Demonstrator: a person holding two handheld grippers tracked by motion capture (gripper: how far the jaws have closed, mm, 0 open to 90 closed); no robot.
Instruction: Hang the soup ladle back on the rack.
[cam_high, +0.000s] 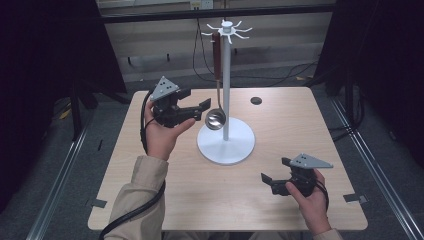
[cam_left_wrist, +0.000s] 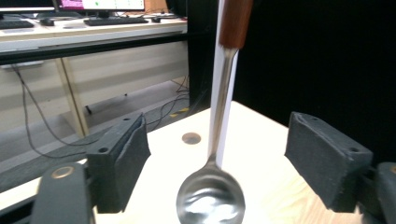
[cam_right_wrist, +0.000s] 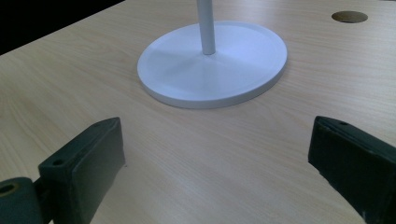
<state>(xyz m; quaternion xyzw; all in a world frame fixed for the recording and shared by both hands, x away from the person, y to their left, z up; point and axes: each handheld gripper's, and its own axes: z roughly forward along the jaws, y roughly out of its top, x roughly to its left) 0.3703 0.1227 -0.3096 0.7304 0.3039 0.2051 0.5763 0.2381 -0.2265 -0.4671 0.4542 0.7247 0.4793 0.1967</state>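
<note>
Standing near the middle of the table (cam_high: 150, 200), the white stand (cam_high: 226, 145) is serving as the landmark: a ladle (cam_high: 216, 75) is hanging from a hook at its top, bowl just above the base on the stand's left. The left gripper (cam_high: 197, 111) is hovering just left of the stand, jaws apart, with the ladle's bowl lying between them untouched. The right gripper (cam_high: 272, 181) is resting well right of the base, jaws apart and empty. Judged step: hanging is finishing. Next move calls for backing away without bumping the ladle. No containers are present; the ladle's bowl is holding nothing.

Beige sleeve (cam_high: 137, 200), black tools with grey three-cornered plates (cam_high: 164, 89)
</note>
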